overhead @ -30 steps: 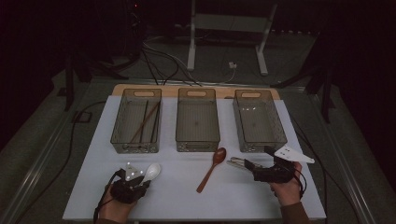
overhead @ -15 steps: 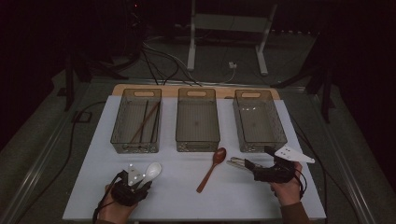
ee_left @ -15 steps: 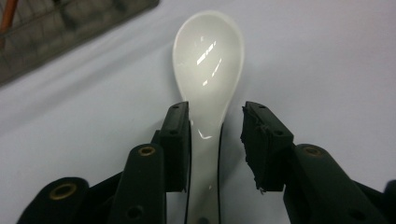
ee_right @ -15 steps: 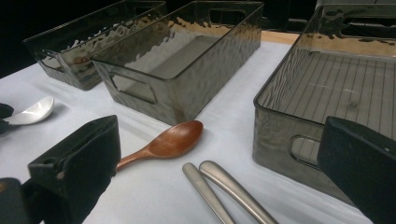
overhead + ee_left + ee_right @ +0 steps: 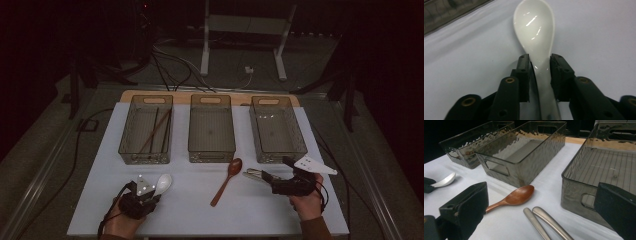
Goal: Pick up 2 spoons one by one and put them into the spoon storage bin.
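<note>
A white ceramic spoon (image 5: pixel 163 183) lies on the white table at the near left, bowl pointing away. My left gripper (image 5: pixel 145 192) is low over its handle. In the left gripper view the jaws have just been closing, and both pads (image 5: pixel 524 65) now press the sides of the white spoon (image 5: pixel 535 32) at its neck. At the near right, my right gripper (image 5: pixel 267 177) stands open and points left. Two metal utensil handles (image 5: pixel 544 220) lie on the table between its wide-apart jaws, untouched. A brown wooden spoon (image 5: pixel 227 181) lies between the two hands.
Three clear smoky bins stand in a row behind: the left bin (image 5: pixel 125 131) holds dark chopsticks (image 5: pixel 155 130), while the middle bin (image 5: pixel 212 156) and the right bin (image 5: pixel 280 157) look empty. Cables and a stand's legs lie on the floor beyond the table.
</note>
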Tool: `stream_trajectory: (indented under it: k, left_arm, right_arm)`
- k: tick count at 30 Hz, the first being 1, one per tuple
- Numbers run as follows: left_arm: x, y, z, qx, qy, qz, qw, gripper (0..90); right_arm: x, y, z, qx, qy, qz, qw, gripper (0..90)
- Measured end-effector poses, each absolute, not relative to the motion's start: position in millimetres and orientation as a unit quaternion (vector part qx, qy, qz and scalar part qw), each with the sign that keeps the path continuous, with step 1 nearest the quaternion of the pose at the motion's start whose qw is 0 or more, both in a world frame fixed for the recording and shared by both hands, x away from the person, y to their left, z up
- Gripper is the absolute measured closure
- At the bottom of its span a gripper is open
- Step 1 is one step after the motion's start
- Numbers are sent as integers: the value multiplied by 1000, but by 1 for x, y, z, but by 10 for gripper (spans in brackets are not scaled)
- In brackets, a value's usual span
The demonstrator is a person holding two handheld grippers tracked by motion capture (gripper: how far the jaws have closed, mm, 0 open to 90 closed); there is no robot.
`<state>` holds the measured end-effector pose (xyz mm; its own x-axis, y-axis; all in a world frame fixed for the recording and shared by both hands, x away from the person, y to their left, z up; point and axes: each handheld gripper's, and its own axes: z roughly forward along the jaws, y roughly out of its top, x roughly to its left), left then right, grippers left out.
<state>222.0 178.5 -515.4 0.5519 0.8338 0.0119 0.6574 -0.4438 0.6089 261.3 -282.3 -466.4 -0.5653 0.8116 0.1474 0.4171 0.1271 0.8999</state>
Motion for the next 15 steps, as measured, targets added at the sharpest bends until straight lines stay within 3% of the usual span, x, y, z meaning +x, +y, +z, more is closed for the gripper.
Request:
stream_trajectory:
  k: [1, 3, 15]
  left_arm:
    - [222, 179, -515, 832, 451, 164, 277, 741]
    - [224, 185, -515, 826, 462, 157, 283, 853]
    - [228, 191, -516, 818, 474, 135, 298, 871]
  right_arm:
    - [261, -282, -466, 424, 725, 507, 195, 0]
    - [261, -283, -466, 424, 724, 507, 195, 0]
    - [262, -282, -467, 425, 725, 508, 190, 0]
